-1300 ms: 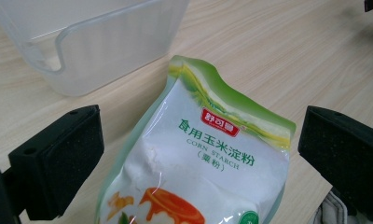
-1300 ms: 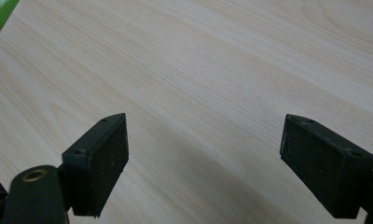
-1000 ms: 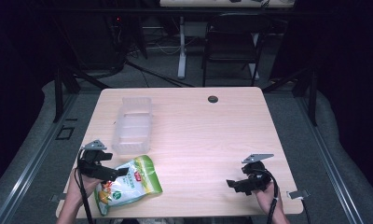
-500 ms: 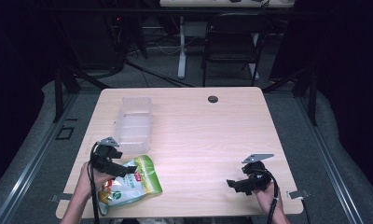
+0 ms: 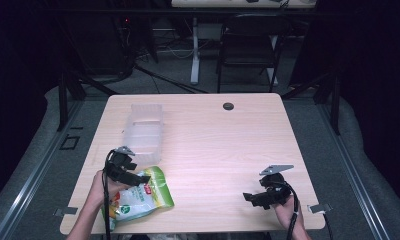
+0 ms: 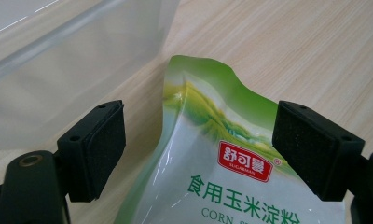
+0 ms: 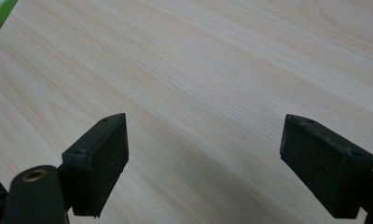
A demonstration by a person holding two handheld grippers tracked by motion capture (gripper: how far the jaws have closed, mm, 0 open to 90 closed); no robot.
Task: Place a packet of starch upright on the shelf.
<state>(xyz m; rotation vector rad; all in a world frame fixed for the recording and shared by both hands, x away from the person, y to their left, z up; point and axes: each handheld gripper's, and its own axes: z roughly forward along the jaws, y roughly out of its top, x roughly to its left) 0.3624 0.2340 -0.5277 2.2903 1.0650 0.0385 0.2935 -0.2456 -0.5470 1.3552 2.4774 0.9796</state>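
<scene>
Now left tongs (image 5: pixel 138 178) over the corn starch bag (image 5: pixel 140 199), jaws just closing, unpressed.

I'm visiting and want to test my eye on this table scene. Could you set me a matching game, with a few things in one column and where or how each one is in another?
Things:
1. left gripper
2. right gripper
3. clear plastic container
4. small dark disc

Descriptions:
A. lies near the table's far edge
B. open jaws over bare wood
C. stands just beyond the corn starch bag
D. jaws have just been closing, either side of the bag's top edge, pads not yet pressing

Pairs: 1-D, 2-B, 3-C, 4-A
</scene>
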